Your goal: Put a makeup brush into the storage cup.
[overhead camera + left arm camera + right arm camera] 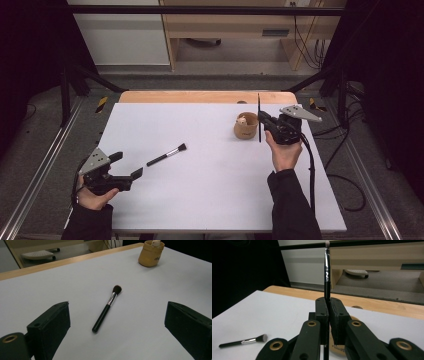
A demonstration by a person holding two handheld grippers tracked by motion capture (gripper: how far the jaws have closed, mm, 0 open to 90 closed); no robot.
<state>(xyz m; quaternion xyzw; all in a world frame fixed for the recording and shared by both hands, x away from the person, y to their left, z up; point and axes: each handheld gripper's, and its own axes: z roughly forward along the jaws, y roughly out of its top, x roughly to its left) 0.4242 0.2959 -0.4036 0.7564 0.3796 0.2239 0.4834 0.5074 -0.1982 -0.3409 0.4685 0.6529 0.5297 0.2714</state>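
Observation:
A thin black brush (259, 117) stands upright in my right gripper (263, 121), whose jaws are shut on its handle just right of a tan cup (246, 126). From the right gripper view the thin brush (327, 270) rises straight from the right gripper (328, 306), and the cup rim (355, 318) peeks out behind the jaws. A wider black makeup brush (167, 154) lies flat on the white table (210, 195). My left gripper (129, 165) rests open at the table's left, aimed at the makeup brush (107, 308), with nothing between its jaws. The cup (151, 254) holds a small pale object.
The white table top has a wooden strip (200, 96) along its far edge. Metal rails (40, 170) run along both sides of the table. A cable (312, 170) trails from the right gripper along the forearm. Wooden furniture (225, 30) stands beyond the table.

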